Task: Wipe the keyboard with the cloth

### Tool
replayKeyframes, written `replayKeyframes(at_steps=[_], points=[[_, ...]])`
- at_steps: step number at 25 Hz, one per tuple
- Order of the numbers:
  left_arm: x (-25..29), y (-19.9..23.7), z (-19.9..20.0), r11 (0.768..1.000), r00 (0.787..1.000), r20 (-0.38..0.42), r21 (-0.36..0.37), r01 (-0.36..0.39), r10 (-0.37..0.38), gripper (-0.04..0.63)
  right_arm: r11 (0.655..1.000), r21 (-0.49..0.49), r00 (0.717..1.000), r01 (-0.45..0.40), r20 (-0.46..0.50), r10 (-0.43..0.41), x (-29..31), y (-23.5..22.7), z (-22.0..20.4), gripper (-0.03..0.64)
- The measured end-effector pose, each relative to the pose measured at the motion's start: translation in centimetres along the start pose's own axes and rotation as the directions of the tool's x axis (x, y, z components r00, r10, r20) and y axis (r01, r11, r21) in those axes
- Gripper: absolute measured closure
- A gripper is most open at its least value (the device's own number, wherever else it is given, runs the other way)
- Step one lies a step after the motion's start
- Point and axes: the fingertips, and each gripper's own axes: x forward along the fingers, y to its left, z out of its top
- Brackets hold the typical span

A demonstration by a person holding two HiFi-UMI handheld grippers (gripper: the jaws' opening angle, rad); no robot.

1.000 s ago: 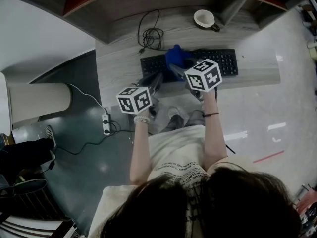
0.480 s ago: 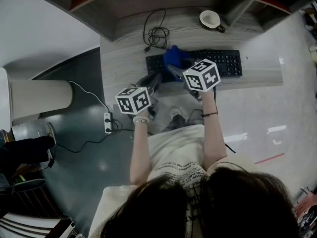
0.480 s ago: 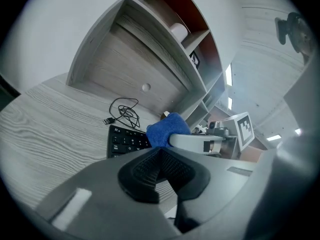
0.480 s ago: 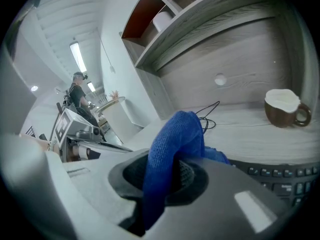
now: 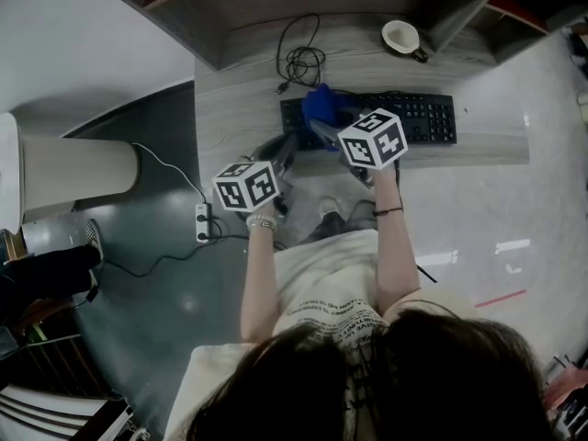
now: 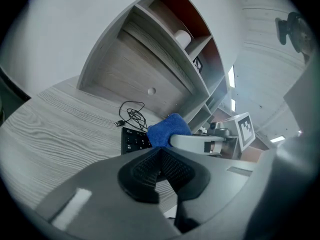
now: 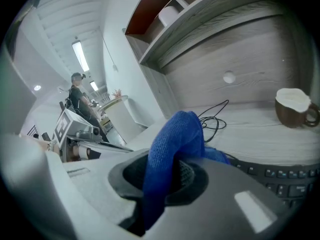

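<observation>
While the right hand-held gripper point(image 7: 167, 176) clamps it, the cloth point(image 7: 177, 129) overhangs the keyboard point(image 5: 418, 116).

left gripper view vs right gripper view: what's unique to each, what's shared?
Left gripper view only: the left gripper head-on, jaws shut on nothing. Right gripper view only: the mug, and the blue cloth pinched between the jaws of the right gripper. Both: the blue cloth, keyboard, coiled cable, desk and shelving.
</observation>
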Motion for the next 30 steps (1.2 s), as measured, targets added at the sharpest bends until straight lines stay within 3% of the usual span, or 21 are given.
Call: replayKeyframes(at_steps=[30], points=[[-4.0,2.5,-0.2,0.984,0.982,0.083,-0.073,-0.164,0.170,0.589,0.981,-0.049,0.981,-0.188,-0.062,0.185,4.0,5.0,0.0,0.558]])
